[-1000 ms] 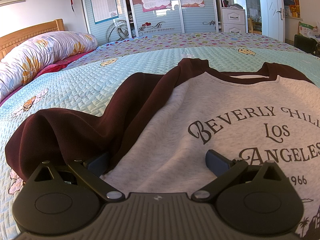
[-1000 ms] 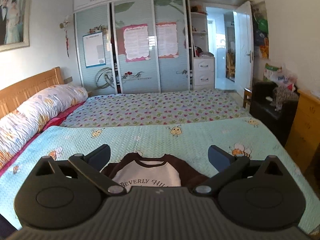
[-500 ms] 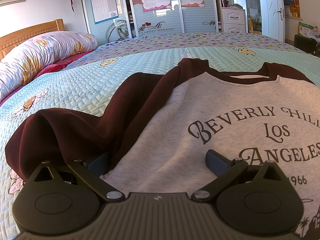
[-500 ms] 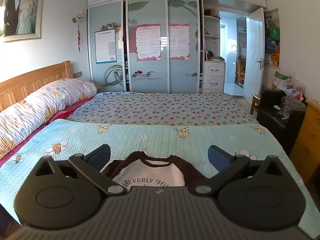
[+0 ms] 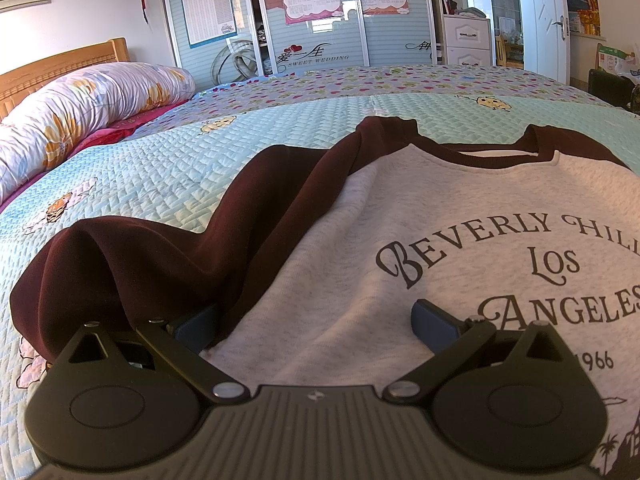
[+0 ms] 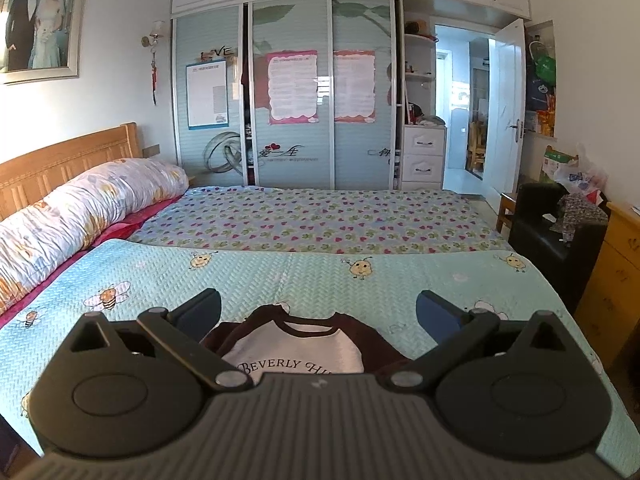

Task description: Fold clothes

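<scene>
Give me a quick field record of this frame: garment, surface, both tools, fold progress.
garment: grey sweatshirt with maroon sleeves, print side up, "Beverly Hills Los Angeles" lettering
sleeve: maroon sleeve bunched at the garment's left side, not folded in
surface: quilted mint bedspread with bee print
left tool: left tool open, low over the sweatshirt, one finger at the sleeve seam, gripping nothing
right tool: right tool open, held high above the bed, gripping nothing
fold progress: no fold visible yet

The left gripper (image 5: 316,326) is staying low, its fingers spread wide apart and holding nothing. The right gripper (image 6: 318,316) is hovering higher, its fingers (image 6: 438,316) also standing wide apart and gripping nothing.
</scene>
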`<state>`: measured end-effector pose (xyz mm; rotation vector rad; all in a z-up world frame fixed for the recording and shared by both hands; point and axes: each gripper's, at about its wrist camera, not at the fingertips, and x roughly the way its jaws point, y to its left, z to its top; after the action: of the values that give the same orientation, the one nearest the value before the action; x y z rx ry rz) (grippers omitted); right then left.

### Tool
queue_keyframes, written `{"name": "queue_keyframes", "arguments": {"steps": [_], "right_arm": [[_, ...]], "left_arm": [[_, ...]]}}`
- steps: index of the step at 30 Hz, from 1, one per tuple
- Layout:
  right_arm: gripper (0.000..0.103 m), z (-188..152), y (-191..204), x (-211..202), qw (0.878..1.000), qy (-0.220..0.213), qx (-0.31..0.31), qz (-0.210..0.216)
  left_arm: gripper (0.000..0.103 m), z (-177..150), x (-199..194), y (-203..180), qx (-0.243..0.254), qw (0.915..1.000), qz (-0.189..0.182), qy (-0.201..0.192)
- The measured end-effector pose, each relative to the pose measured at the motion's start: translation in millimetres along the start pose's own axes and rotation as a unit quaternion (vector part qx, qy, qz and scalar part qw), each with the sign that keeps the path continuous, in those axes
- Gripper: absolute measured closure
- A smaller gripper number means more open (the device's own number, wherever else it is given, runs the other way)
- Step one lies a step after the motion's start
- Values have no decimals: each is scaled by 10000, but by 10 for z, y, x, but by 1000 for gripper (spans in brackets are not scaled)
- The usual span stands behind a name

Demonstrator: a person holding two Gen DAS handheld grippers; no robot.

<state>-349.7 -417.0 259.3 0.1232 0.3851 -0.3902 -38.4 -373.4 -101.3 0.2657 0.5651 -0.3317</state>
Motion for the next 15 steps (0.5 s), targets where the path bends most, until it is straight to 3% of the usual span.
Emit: {"name": "queue_keyframes", "arguments": {"steps": [15], "right_arm": [[0, -3, -8, 19, 10000, -1, -25, 12]], "left_arm": [[0, 0, 0, 0, 0, 10000, 0, 0]]}}
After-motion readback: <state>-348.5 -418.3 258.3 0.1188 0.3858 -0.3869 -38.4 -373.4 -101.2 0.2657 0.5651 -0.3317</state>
